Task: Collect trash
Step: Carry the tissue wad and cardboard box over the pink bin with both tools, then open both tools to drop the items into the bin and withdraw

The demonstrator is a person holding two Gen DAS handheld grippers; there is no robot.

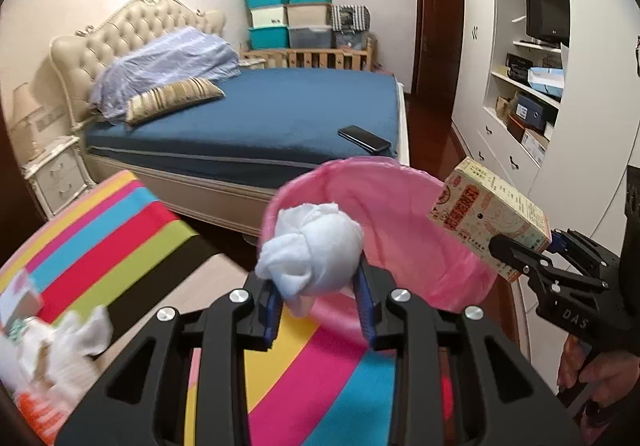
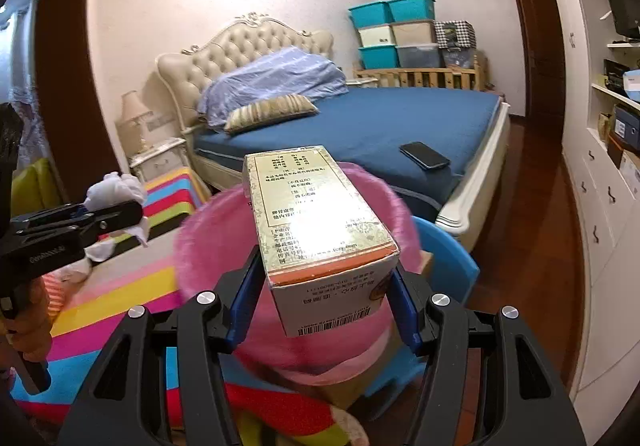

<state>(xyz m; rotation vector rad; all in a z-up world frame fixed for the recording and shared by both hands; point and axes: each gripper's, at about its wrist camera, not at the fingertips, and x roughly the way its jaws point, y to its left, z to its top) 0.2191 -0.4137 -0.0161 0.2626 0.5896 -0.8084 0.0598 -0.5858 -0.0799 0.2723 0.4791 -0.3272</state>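
My left gripper [image 1: 320, 286] is shut on a crumpled white tissue ball [image 1: 312, 246] and holds it at the near rim of the pink-lined trash bin [image 1: 400, 206]. My right gripper [image 2: 324, 286] is shut on a cream and orange cardboard box [image 2: 320, 218] and holds it over the pink bin liner [image 2: 208, 246]. In the left wrist view the box [image 1: 488, 218] and the right gripper [image 1: 516, 258] hang at the bin's right rim. In the right wrist view the left gripper [image 2: 120, 218] with the tissue [image 2: 116, 188] is at the left.
A striped, many-coloured cloth [image 1: 100, 238] covers the table under both grippers, with more white tissue and wrappers [image 1: 52, 346] at its left. A blue bed [image 1: 280, 118] with a black phone [image 1: 364, 140] stands behind. A white cabinet wall [image 1: 520, 86] is on the right, a blue chair [image 2: 448, 262] by the bin.
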